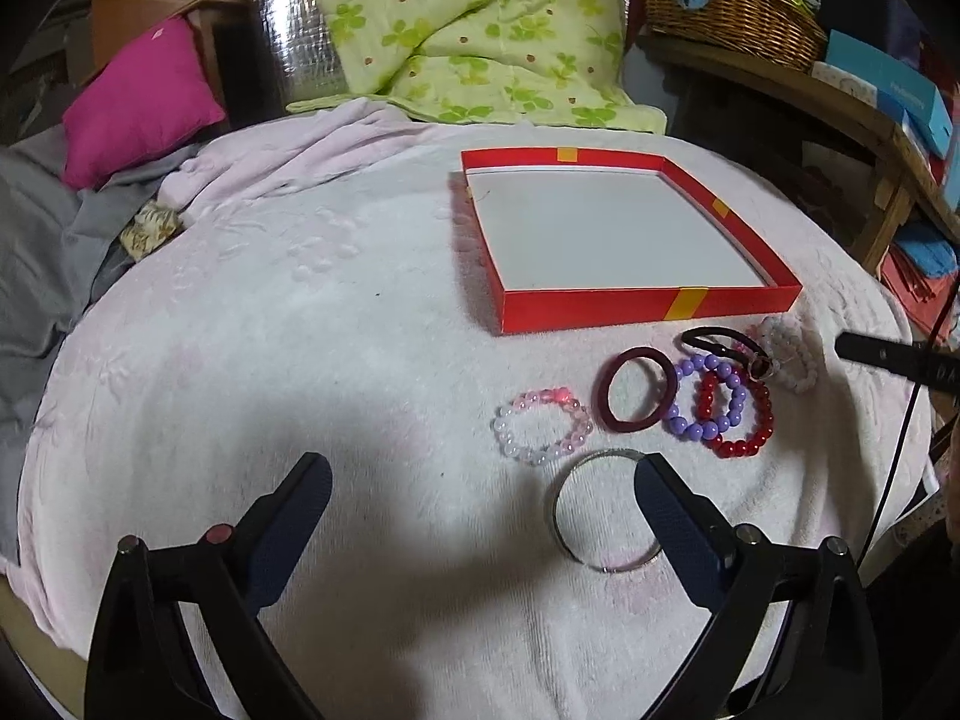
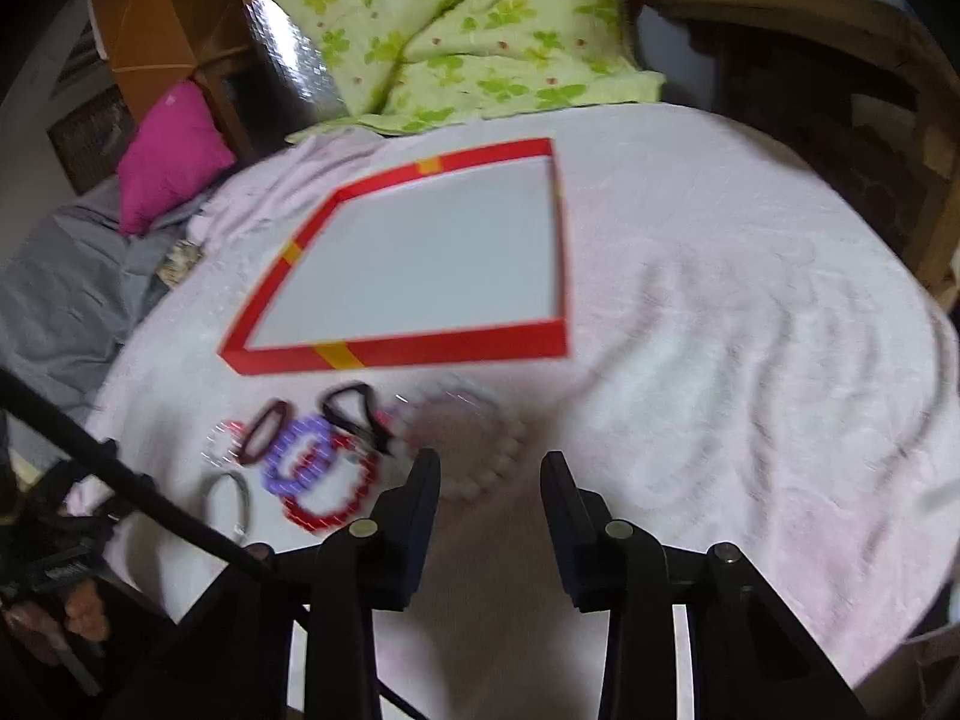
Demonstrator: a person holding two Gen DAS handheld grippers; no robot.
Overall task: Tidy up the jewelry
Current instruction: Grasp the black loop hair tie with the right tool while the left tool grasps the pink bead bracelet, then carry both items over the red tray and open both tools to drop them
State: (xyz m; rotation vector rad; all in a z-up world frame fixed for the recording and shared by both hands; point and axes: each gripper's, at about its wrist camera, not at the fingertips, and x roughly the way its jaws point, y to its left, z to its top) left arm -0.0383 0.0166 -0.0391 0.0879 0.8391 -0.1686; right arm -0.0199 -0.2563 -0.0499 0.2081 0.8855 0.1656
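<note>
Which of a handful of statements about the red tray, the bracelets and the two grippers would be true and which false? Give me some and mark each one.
1. The shallow red cardboard tray with a white floor holds no jewelry. True.
2. The left gripper is shut on the thin silver metal bangle. False: its jaws are wide open, and the bangle lies on the pale pink fluffy blanket.
3. The purple bead bracelet overlaps the red bead bracelet. True.
4. The right gripper carries a bracelet. False: it is open with nothing between its fingers.
5. The dark maroon hair tie lies inside the tray. False: it lies on the blanket in front of it.
</note>
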